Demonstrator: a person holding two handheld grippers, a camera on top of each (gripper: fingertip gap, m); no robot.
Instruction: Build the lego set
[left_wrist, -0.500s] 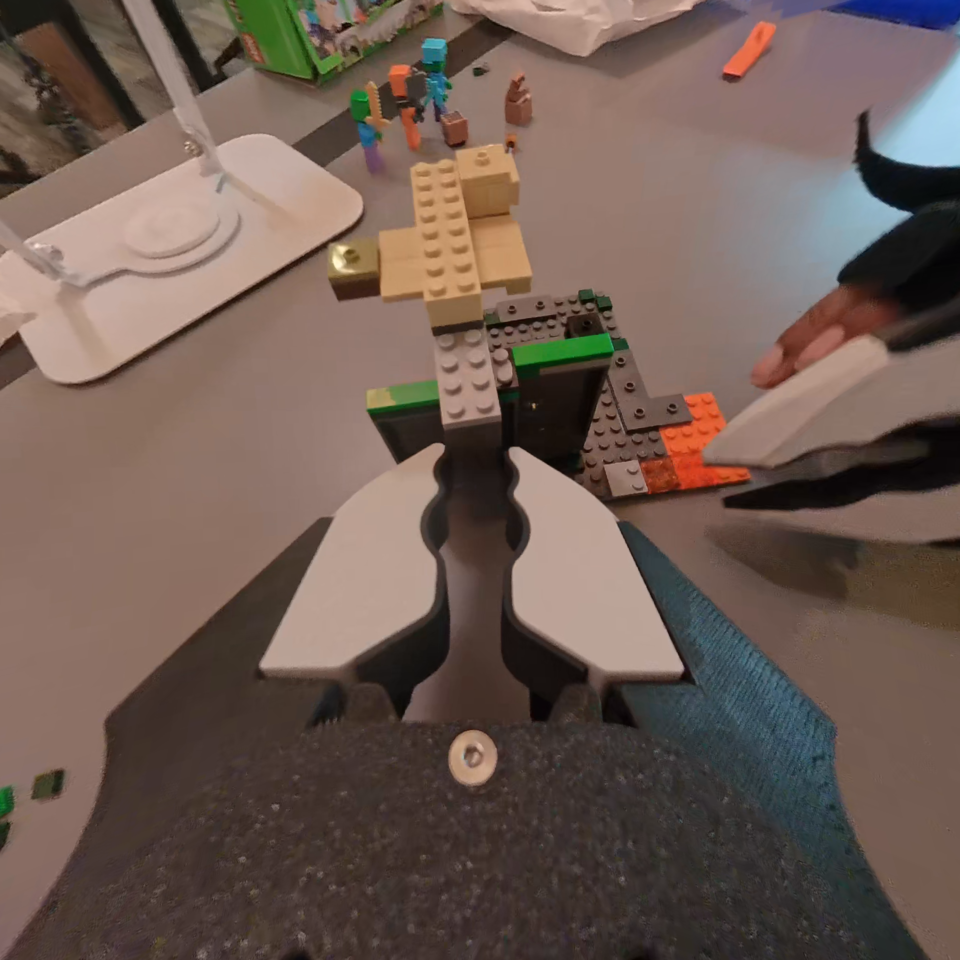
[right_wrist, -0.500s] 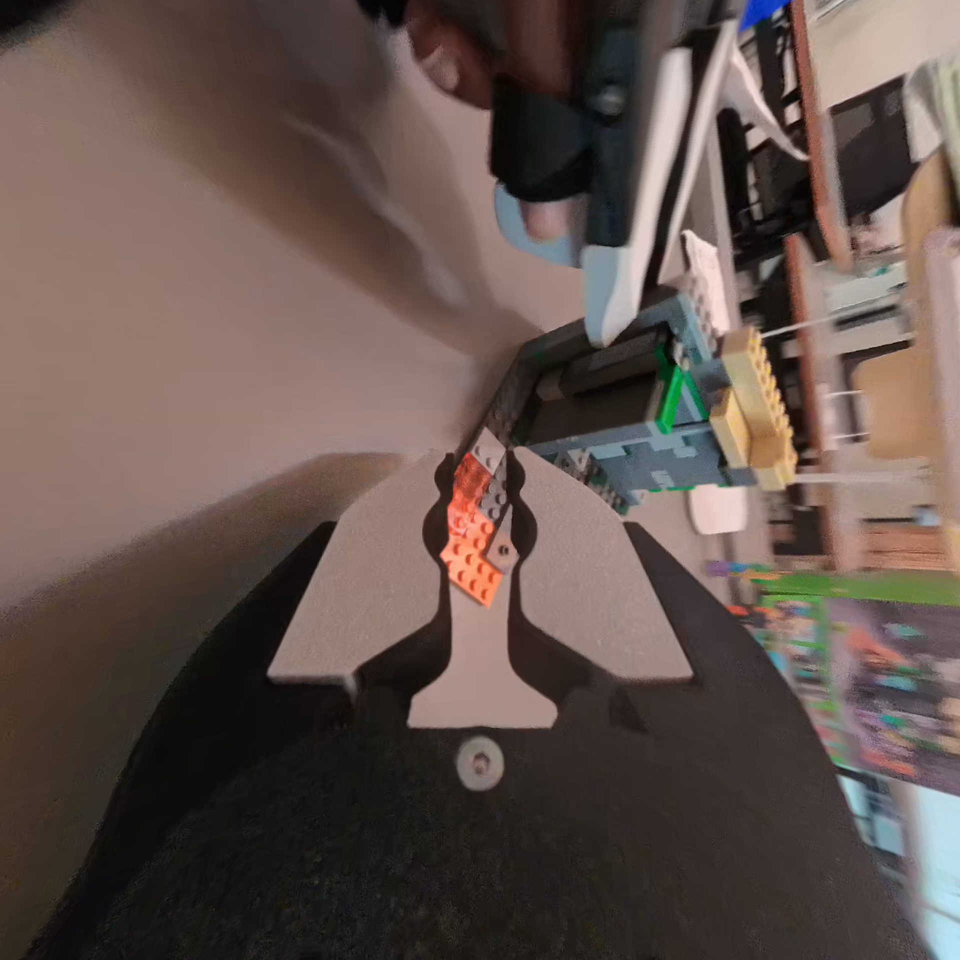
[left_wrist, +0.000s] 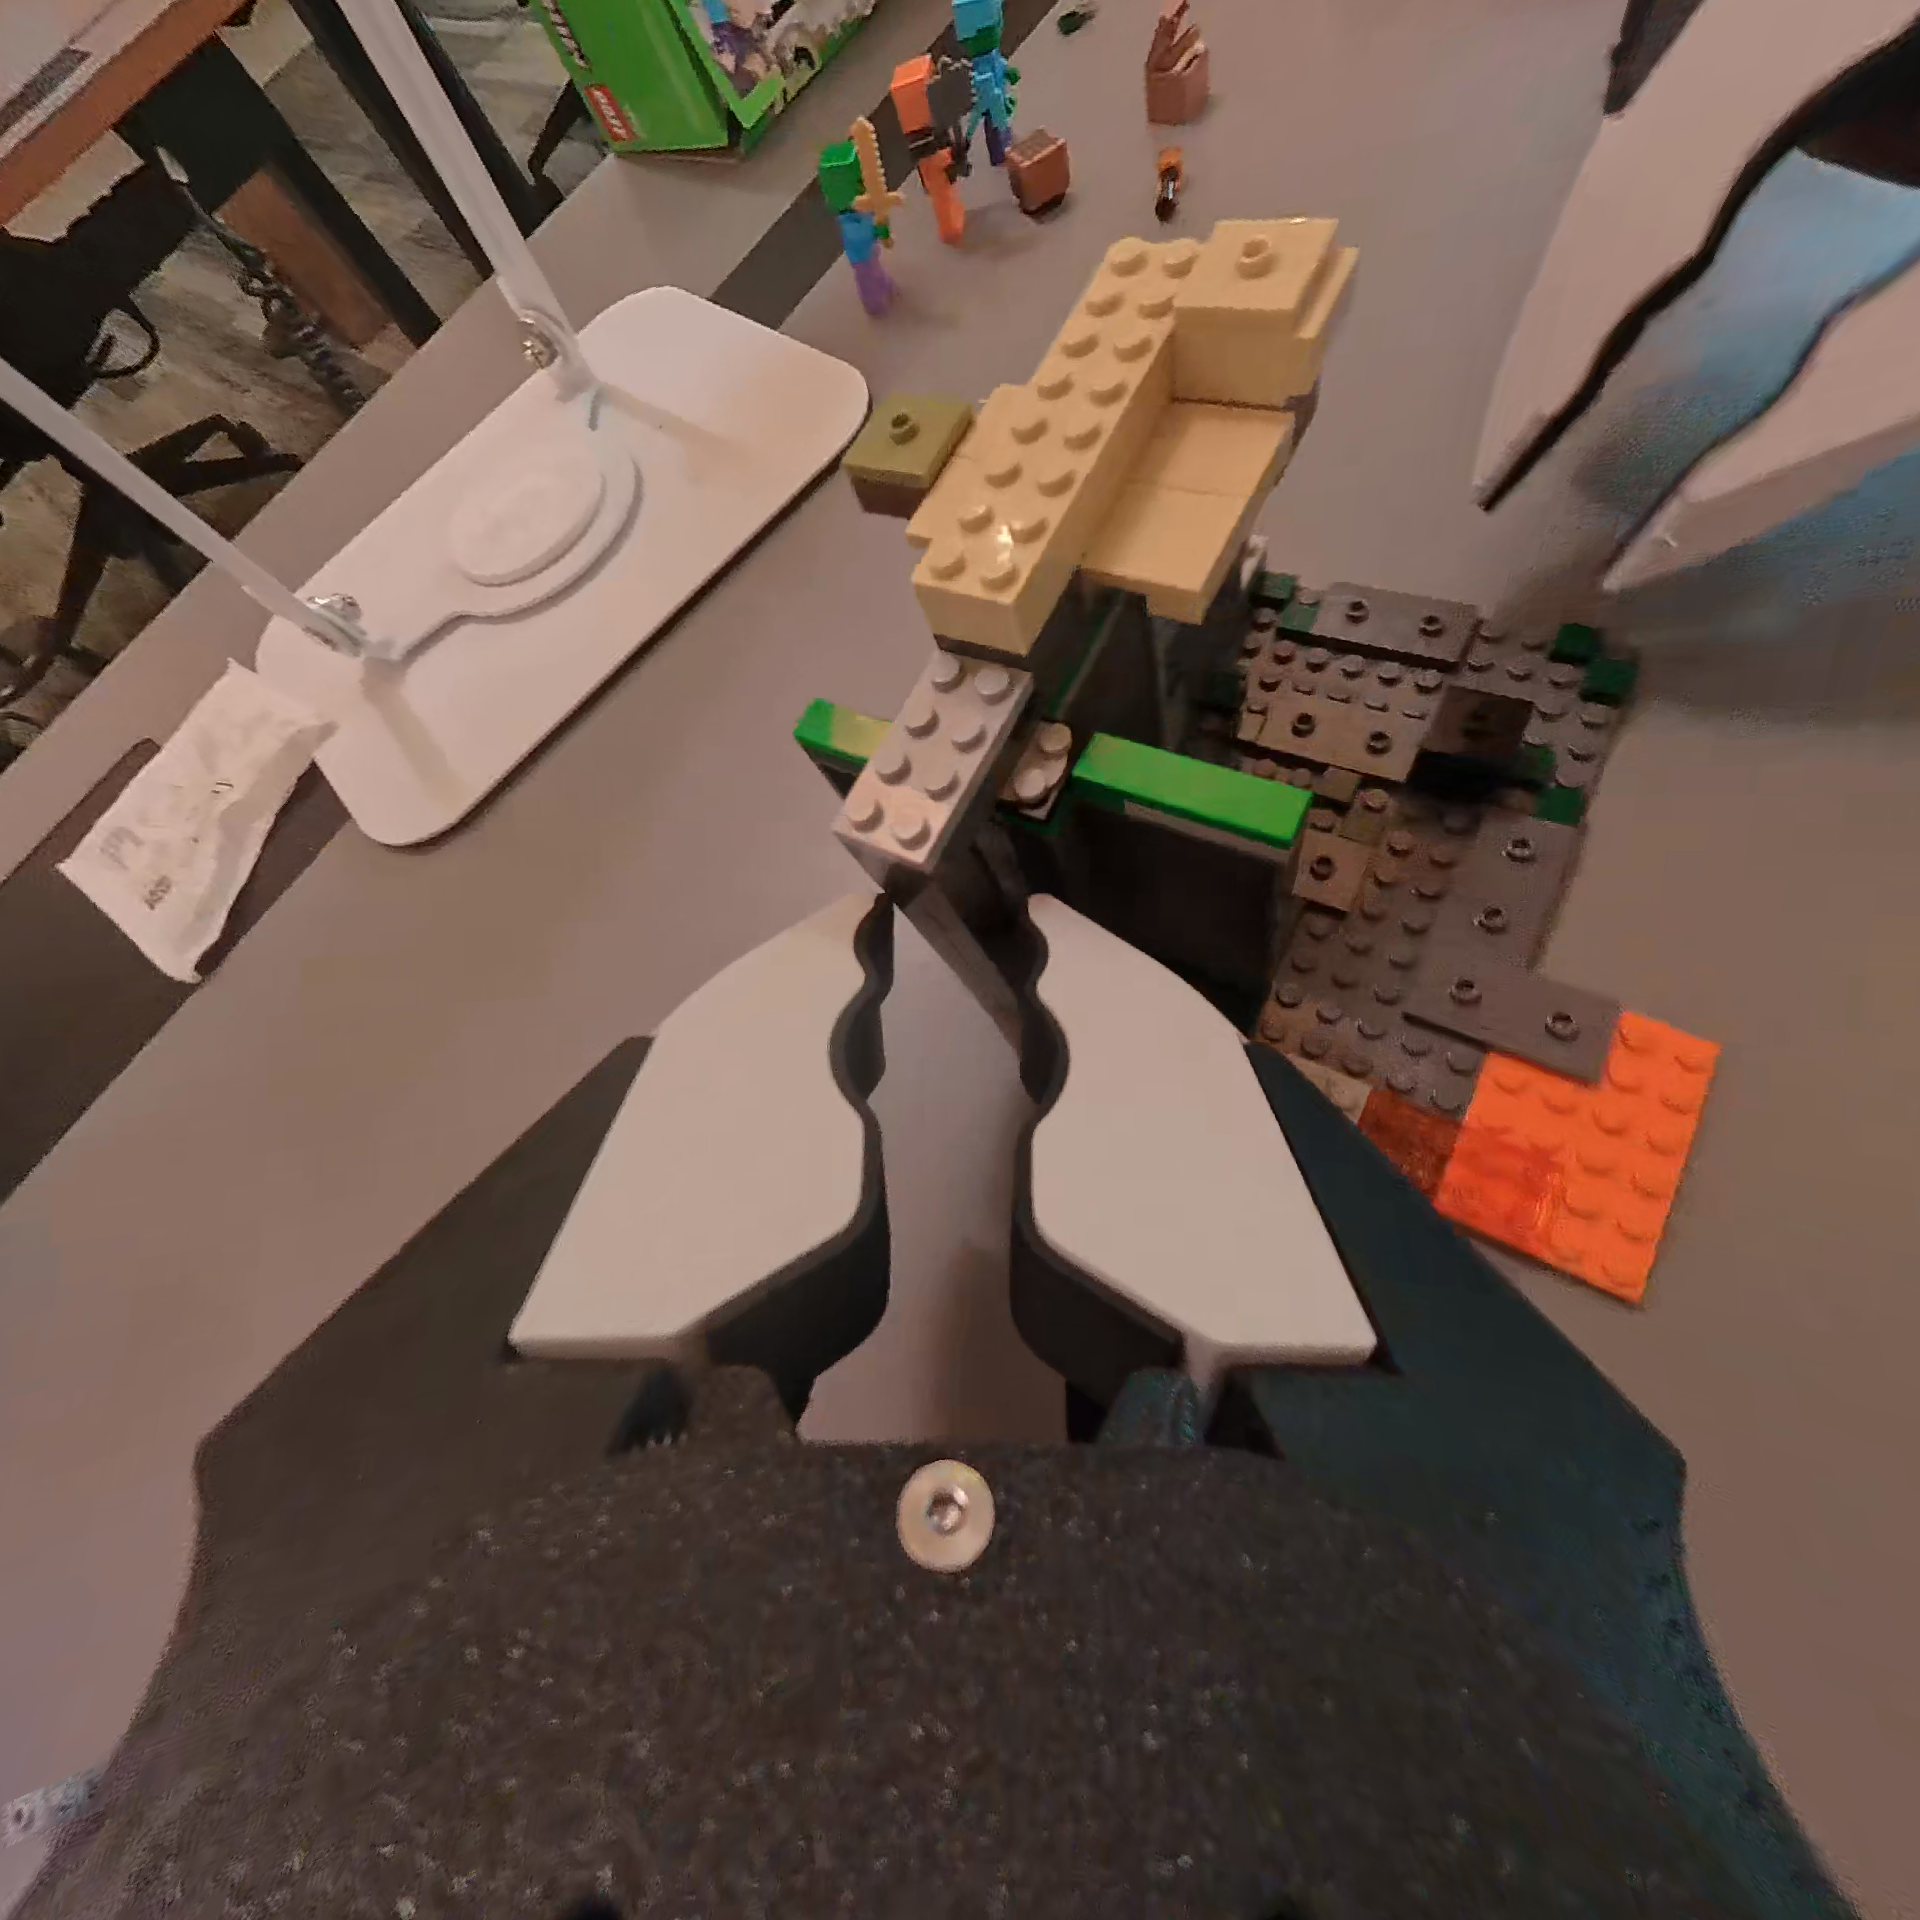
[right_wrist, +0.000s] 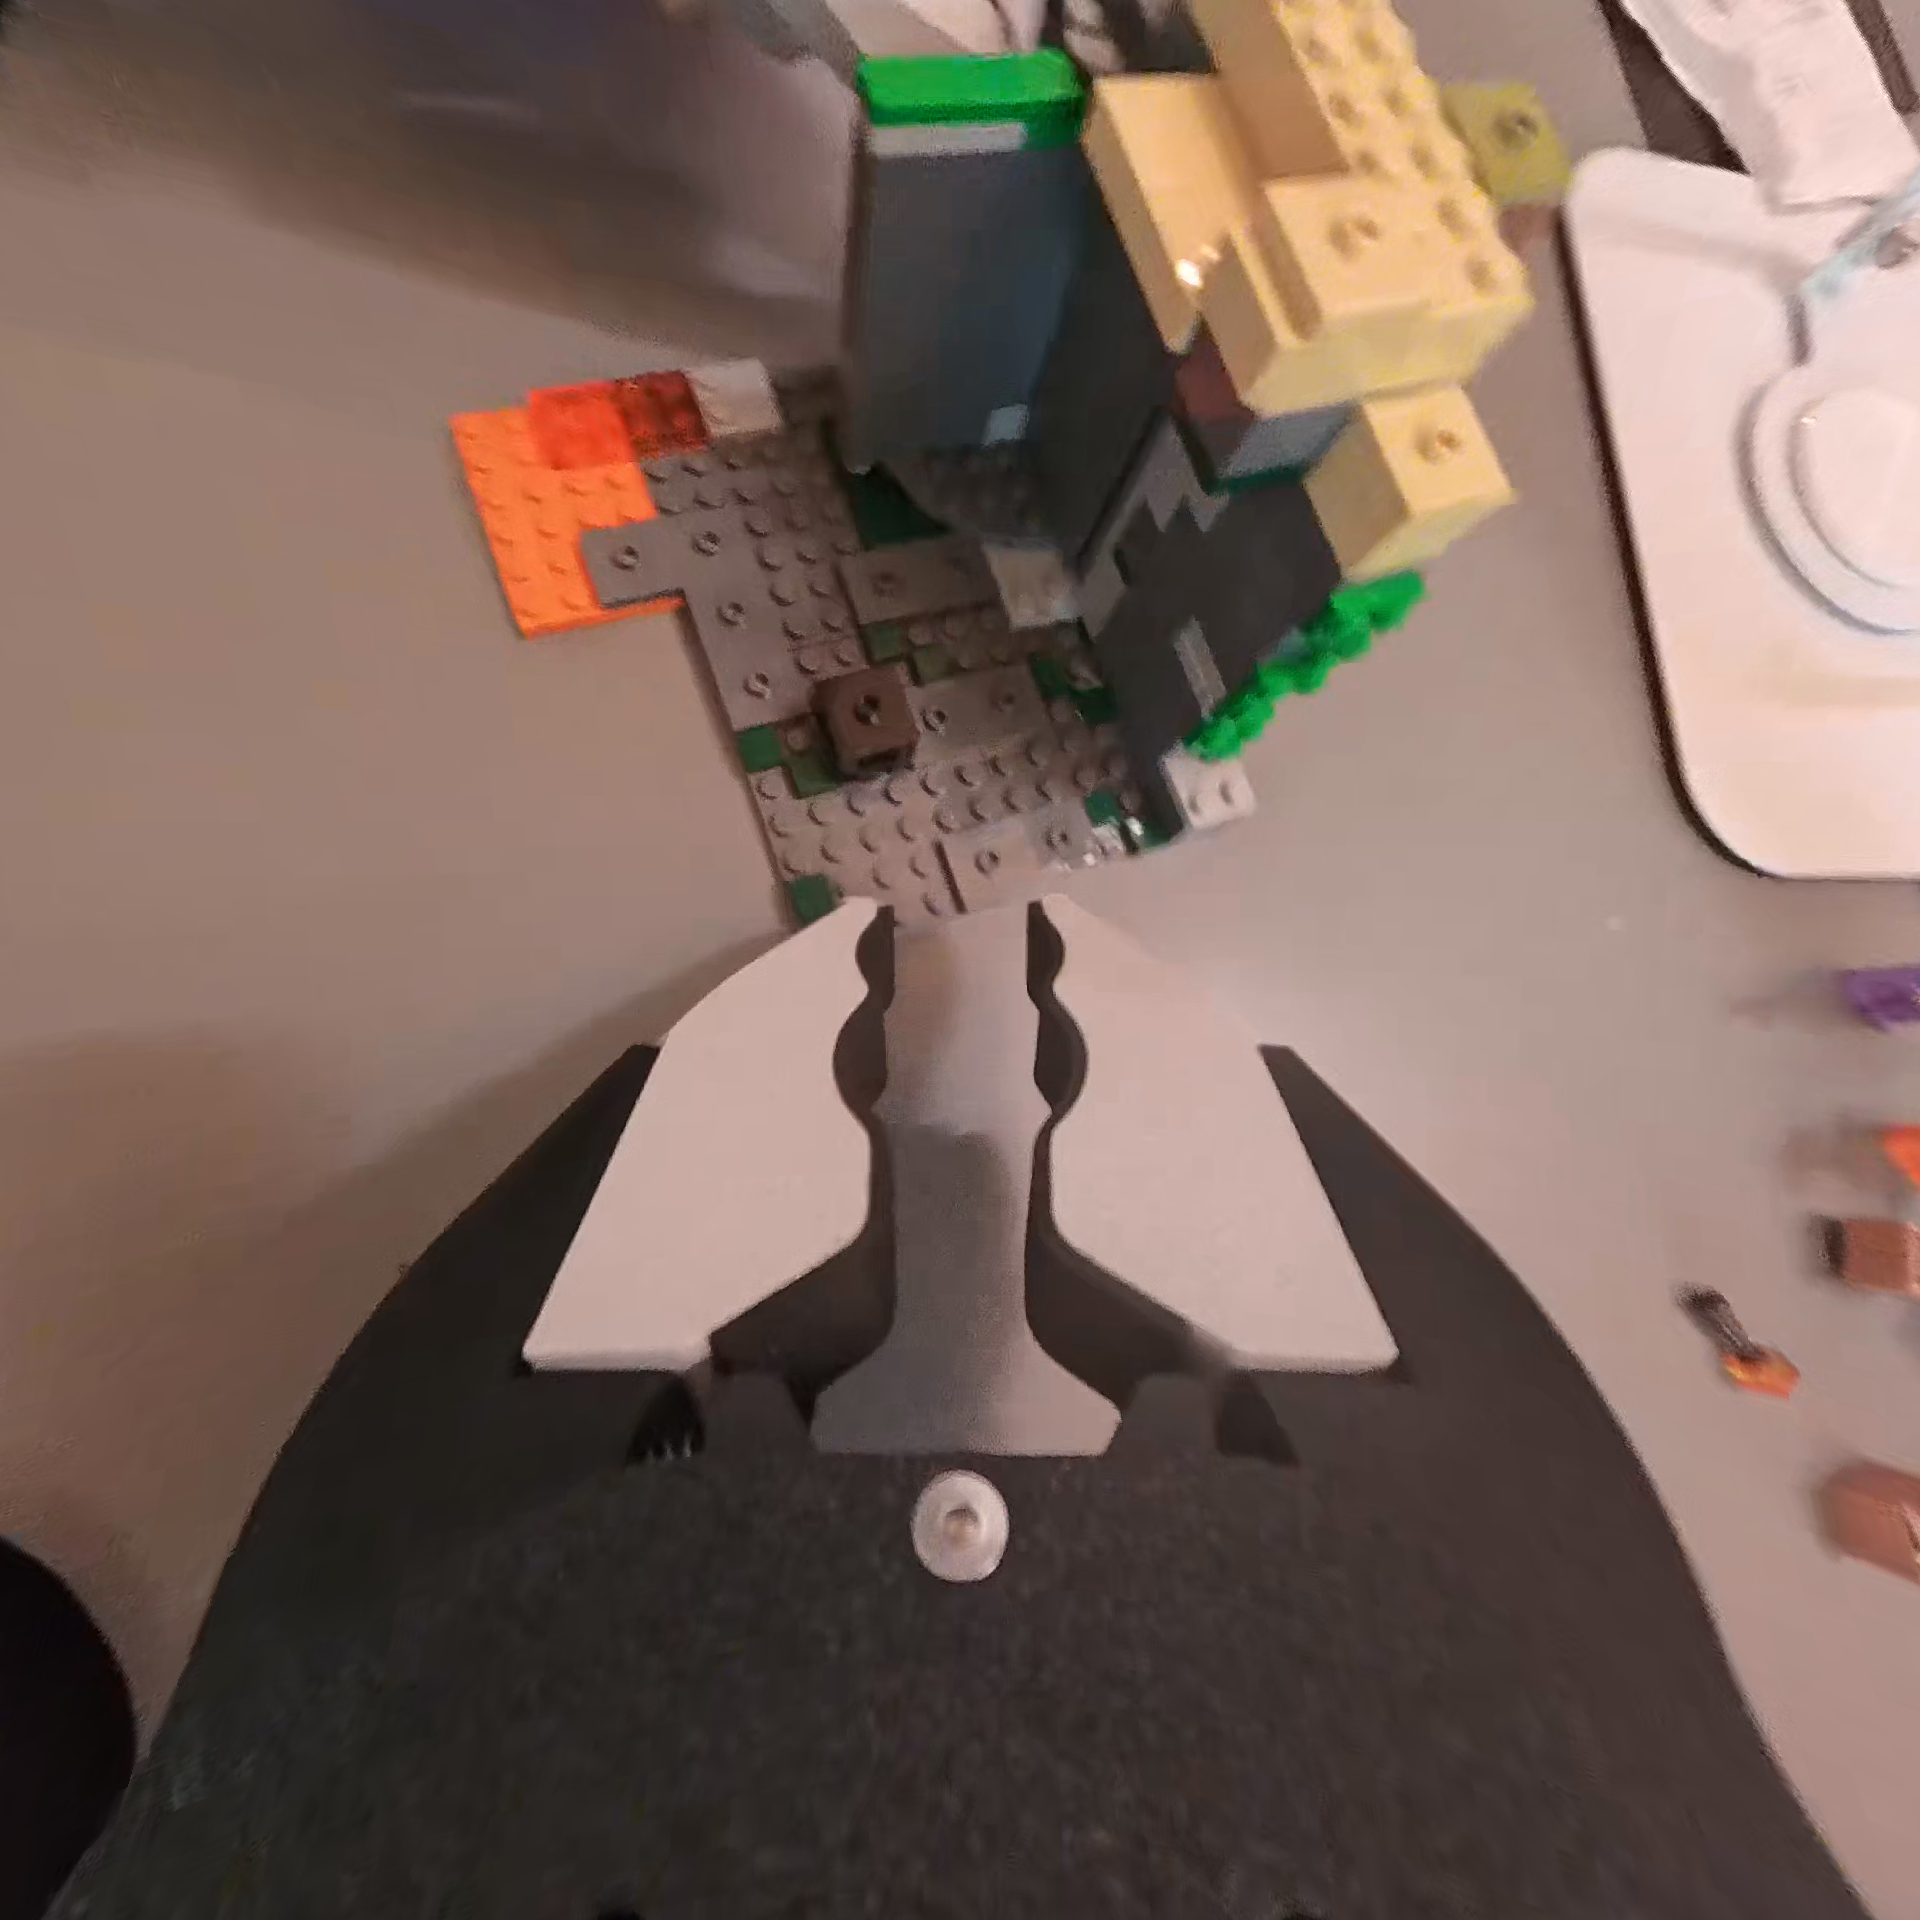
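The lego build (left_wrist: 1164, 727) stands on the grey table (left_wrist: 520, 987): a dark grey studded base plate (left_wrist: 1392, 935) with an orange corner (left_wrist: 1579, 1153), a dark tower edged in green, and a tan block cluster (left_wrist: 1122, 436) on top with an olive cube (left_wrist: 904, 447) jutting from one side. The left gripper (left_wrist: 956, 925) sits right at the tower's near face, its jaws narrowly parted around a thin grey edge below a light grey studded brick (left_wrist: 935, 769) — whether they actually pinch it I cannot tell. The right gripper (right_wrist: 956, 920) hovers just at the base plate's edge, jaws slightly apart with nothing between them; its view is blurred. Beyond the build stand small figures (left_wrist: 935, 156) and a green box (left_wrist: 686, 73). A white stand base (left_wrist: 582, 540) lies beside the model, with a crumpled paper (left_wrist: 197, 821) against it.
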